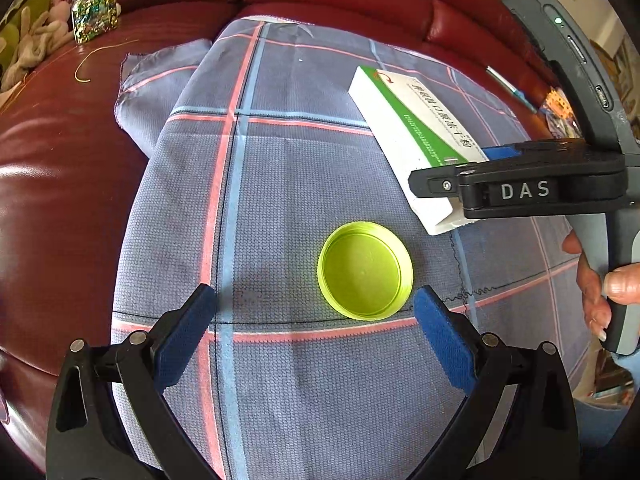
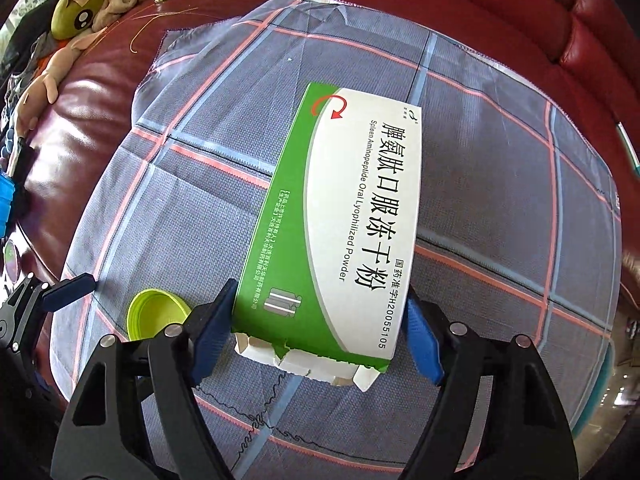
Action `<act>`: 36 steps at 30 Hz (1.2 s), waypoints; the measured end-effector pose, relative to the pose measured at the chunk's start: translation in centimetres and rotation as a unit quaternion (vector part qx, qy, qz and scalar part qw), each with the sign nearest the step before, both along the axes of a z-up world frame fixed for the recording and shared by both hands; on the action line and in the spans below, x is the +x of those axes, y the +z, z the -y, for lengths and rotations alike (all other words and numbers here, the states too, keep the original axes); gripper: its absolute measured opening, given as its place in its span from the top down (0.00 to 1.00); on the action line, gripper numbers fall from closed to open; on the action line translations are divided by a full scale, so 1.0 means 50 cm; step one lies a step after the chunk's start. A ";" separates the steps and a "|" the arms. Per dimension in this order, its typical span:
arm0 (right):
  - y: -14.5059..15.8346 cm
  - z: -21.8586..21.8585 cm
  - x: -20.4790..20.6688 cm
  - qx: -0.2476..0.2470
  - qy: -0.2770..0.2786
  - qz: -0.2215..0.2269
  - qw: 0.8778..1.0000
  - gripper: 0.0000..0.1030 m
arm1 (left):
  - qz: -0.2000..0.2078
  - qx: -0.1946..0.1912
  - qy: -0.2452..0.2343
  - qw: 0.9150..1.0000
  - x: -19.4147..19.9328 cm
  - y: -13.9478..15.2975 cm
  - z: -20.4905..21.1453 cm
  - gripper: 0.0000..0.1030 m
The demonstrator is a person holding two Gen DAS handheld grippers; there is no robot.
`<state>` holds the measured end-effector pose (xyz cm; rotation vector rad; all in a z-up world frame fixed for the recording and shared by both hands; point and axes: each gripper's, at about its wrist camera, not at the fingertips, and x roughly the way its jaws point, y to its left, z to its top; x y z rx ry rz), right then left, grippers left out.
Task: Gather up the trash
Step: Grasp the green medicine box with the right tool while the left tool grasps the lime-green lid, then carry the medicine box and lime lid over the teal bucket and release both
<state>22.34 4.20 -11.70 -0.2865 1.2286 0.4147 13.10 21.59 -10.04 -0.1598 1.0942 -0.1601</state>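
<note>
Your right hand-held gripper (image 2: 320,332) has its blue pads against the sides of the flat green-white carton (image 2: 344,216) with torn flap, on the woven plaid cloth (image 2: 500,184). Your left hand-held gripper (image 1: 316,312) is released beside the round lime lid (image 1: 365,270).

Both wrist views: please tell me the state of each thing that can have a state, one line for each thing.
Medicine box: lying flat on the cloth, near end torn open, between the right gripper's pads.
Green lid: upside down on the cloth, hollow side up, untouched.
Plaid cloth: spread over the sofa.
Glitter jar: upright on the sofa, closed.
Left gripper: open, empty.
Right gripper: pads against the box's sides.
</note>
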 end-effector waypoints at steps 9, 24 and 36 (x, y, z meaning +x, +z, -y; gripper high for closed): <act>0.045 0.096 -0.032 0.021 -0.029 0.013 0.999 0.30 | 0.009 0.026 -0.041 0.999 0.012 -0.005 0.053 0.04; 0.108 0.217 -0.073 0.054 -0.053 0.044 0.996 0.32 | 0.047 0.046 -0.034 0.997 0.007 0.061 0.117 0.45; 0.177 0.381 -0.128 0.073 -0.092 0.085 0.989 0.34 | 0.073 0.030 -0.080 0.994 -0.003 0.125 0.274 0.45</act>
